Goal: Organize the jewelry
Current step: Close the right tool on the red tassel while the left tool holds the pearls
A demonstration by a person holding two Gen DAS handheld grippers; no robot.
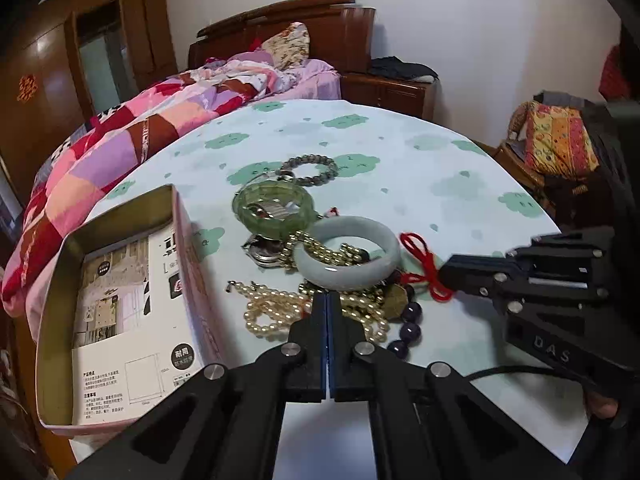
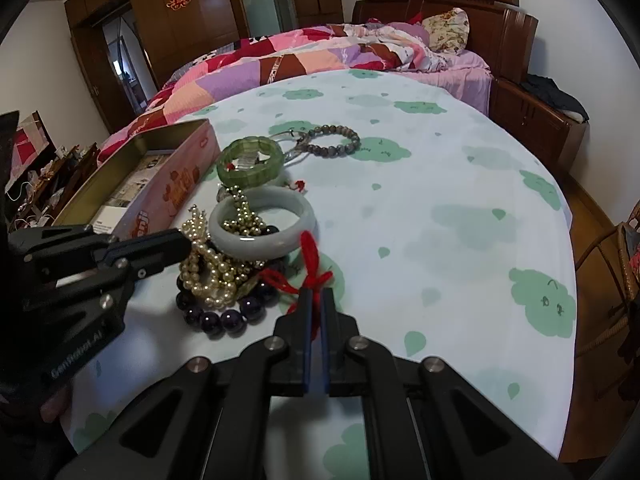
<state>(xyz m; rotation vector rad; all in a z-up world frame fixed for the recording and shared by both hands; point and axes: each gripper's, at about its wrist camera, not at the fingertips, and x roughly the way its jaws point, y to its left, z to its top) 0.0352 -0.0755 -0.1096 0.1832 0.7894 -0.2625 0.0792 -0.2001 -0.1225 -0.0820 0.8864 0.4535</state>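
Observation:
A heap of jewelry lies on the cloud-print table: a pale jade bangle, a green bangle, a grey bead bracelet, a pearl necklace, dark purple beads, a watch and a red cord. My left gripper is shut, its tips at the pearl necklace; whether it holds anything is unclear. My right gripper is shut on the red cord. An open tin box stands to the left.
A bed with a patchwork quilt lies beyond the table. A wooden nightstand and a chair with cloth stand at the right. The table edge curves close to both grippers.

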